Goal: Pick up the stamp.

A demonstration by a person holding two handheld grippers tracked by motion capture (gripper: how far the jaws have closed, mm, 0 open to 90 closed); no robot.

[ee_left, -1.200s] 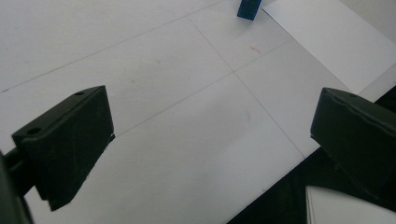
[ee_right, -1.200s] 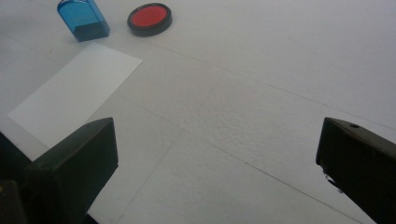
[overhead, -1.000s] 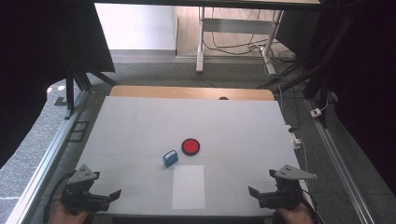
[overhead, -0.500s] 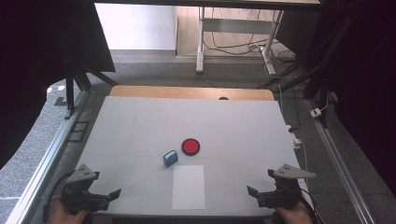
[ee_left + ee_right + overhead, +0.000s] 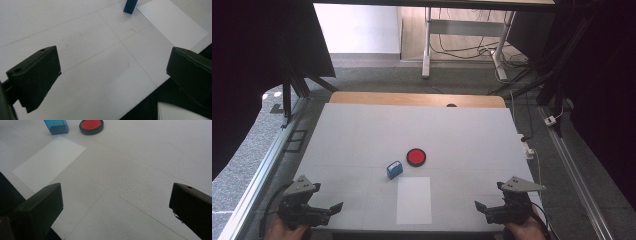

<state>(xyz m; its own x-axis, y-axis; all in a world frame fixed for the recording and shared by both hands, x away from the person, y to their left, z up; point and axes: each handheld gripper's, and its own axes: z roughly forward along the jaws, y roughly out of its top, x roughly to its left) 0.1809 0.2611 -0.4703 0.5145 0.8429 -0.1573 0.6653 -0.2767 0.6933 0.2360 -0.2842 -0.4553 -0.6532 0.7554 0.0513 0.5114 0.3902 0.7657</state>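
**Both grippers wait at the near edge, stamp and pad ahead**

We start with the table (image 5: 362, 130), a broad white top with faint seams. Toward its near edge, about midway along, lies a sheet (image 5: 414, 200) of white paper, flat and square to that edge. Just beyond the sheet's far edge sit the red pad (image 5: 416, 157), a round ink pad in a black rim, and the blue stamp (image 5: 394, 169), a small block standing just beside the pad toward the left edge. They look close but apart.

Our left gripper (image 5: 329, 209) rests at the near left corner and our right gripper (image 5: 482, 208) at the near right corner. Both have their jaws spread wide and hold nothing.

We judge the step in hand to be the reach for the stamp. To do it well, we would bring one gripper in over the sheet without dragging it, square the jaws to the stamp's flat sides, and close only once the block sits fully between them, keeping clear of the pad's rim.

From the left gripper view the stamp (image 5: 130, 6) lies well ahead and toward the right jaw. From the right gripper view the stamp (image 5: 56, 126) lies well ahead toward the left jaw, with the pad (image 5: 91, 126) just beside it.
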